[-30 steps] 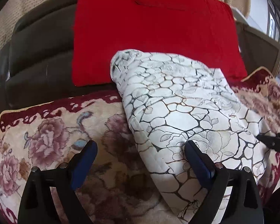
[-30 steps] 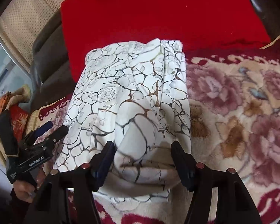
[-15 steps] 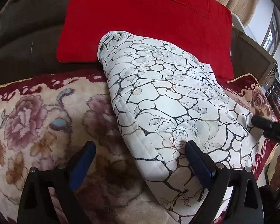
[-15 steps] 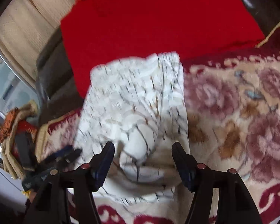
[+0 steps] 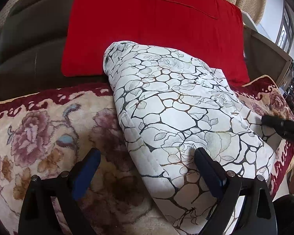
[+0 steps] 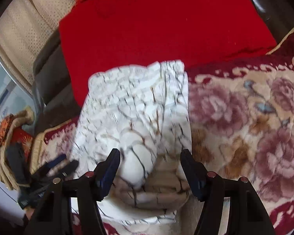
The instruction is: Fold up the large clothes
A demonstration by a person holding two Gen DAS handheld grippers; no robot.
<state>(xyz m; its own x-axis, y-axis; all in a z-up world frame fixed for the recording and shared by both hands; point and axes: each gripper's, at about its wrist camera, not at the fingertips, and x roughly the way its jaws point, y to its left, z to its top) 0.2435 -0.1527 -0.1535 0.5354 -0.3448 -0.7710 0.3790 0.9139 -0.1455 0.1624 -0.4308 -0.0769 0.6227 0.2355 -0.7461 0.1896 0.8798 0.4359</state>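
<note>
A folded white garment (image 5: 178, 117) with a black crackle-and-rose print lies on the flowered blanket (image 5: 39, 137). Its far end rests against a red cushion (image 5: 156, 29). My left gripper (image 5: 147, 164) stands open at the garment's near left edge, with its right finger (image 5: 207, 168) over the cloth and its left finger over the blanket. In the right wrist view the garment (image 6: 139, 101) is blurred. My right gripper (image 6: 151, 164) is open around a rounded bulge at the near end, and its pads do not clearly press on it. Each gripper shows at the edge of the other's view: the right one (image 5: 280, 126), the left one (image 6: 49, 172).
A dark sofa back (image 5: 29, 39) and beige cover (image 6: 25, 29) rise behind the cushion. The flowered blanket (image 6: 254, 127) spreads to the right of the garment. A pile of orange and beige cloth (image 6: 7, 129) sits at the far left edge, with a window beyond it.
Both wrist views have tilted a little and the right one has blurred. The garment lies where it was, and both pairs of jaws stand as wide as before.
</note>
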